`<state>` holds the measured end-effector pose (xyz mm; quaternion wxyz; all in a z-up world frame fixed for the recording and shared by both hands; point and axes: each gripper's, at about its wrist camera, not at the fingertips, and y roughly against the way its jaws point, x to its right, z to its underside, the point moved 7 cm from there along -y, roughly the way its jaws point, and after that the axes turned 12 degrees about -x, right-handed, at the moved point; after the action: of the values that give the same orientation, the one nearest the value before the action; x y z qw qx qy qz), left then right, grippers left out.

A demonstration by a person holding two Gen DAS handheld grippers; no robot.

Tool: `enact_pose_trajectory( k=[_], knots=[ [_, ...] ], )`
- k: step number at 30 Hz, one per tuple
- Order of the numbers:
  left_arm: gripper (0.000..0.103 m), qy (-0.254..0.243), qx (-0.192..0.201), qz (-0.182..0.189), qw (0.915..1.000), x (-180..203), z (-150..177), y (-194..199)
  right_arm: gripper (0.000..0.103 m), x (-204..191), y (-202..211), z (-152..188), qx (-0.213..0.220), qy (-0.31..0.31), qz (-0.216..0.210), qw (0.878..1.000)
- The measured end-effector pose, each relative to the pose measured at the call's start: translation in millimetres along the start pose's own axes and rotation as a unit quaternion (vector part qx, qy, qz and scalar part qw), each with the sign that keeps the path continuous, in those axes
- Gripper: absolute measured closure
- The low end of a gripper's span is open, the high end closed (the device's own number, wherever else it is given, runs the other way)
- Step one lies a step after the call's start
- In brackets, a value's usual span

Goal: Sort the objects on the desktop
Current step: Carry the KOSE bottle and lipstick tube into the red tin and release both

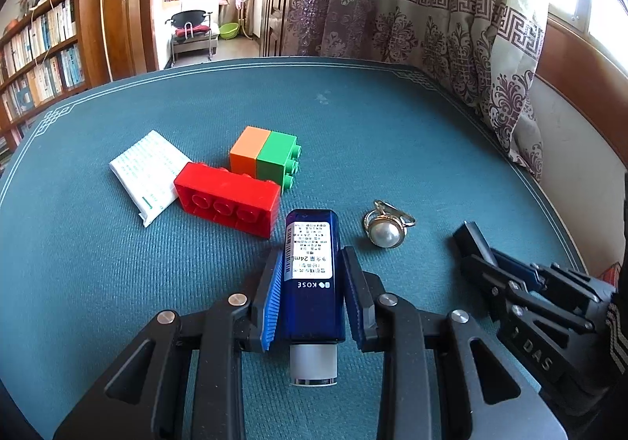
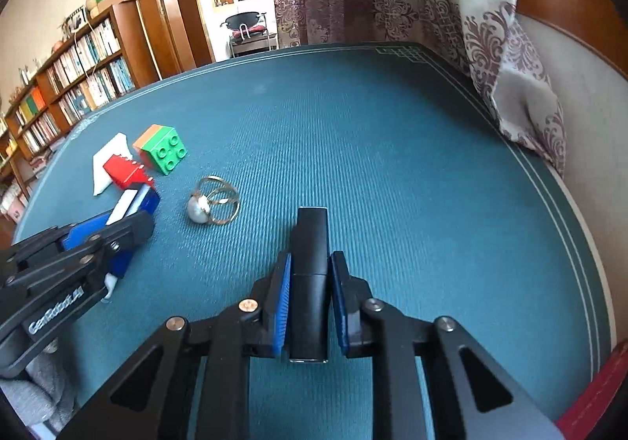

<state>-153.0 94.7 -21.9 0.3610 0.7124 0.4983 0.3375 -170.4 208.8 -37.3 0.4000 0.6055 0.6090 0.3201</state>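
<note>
1. Two grippers sit low over a teal table mat (image 1: 392, 134), and I go through what I see from left to right.
2. Farthest left lies a white paper packet (image 1: 147, 173), flat on the mat.
3. A red toy brick (image 1: 227, 198) lies on its side against the packet's right edge, its hollow underside facing my left camera.
4. Just behind the red brick stands an orange and green brick pair (image 1: 265, 159), joined together, the green half's studs pointing right.
5. My left gripper (image 1: 312, 296) is clamped on a blue cosmetic bottle (image 1: 312, 283). The bottle lies lengthwise between the blue pads, its white cap towards the camera and its far end close to the red brick. The pads press both long sides.
6. To the right of the bottle, well clear of it, a gold ring with a pearl (image 1: 384, 230) rests on the mat.
7. Farther right, my right gripper (image 2: 310, 302) is closed on a black lipstick tube (image 2: 310, 263). The tube lies lengthwise between the pads, its far end sticking out past the fingertips and resting on the mat.
8. A patterned curtain (image 2: 431, 8) hangs behind the table on the right.
</note>
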Motion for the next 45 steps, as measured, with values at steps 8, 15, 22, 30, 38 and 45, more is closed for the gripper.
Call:
enact_pose_trajectory(
  k=[8,15,22,30,38,45],
  knots=[
    [0.072,-0.011,0.008,0.006,0.9999,9.2,0.4,9.0,0.081,8.4,32.4,12.2,0.023,-0.027,-0.024,0.999],
    [0.072,-0.03,0.017,0.015,0.9993,27.4,1.4,18.9,0.081,19.2,76.4,26.8,0.058,-0.048,-0.029,0.997],
    [0.072,-0.05,0.03,0.024,0.998,44.9,4.4,32.5,0.081,35.2,119.2,54.4,0.086,-0.055,-0.017,0.995],
    [0.072,-0.078,0.036,0.056,0.9947,76.5,14.8,49.5,0.081,65.4,162.3,84.7,0.114,-0.079,0.0,0.99],
    [0.072,-0.125,0.044,0.082,0.9878,123.3,31.6,70.3,0.081,109.1,189.7,121.5,0.121,-0.119,0.023,0.985],
    [0.072,-0.174,0.035,0.115,0.9773,175.2,53.2,80.7,0.081,149.0,205.8,150.9,0.123,-0.154,0.05,0.979]
  ],
)
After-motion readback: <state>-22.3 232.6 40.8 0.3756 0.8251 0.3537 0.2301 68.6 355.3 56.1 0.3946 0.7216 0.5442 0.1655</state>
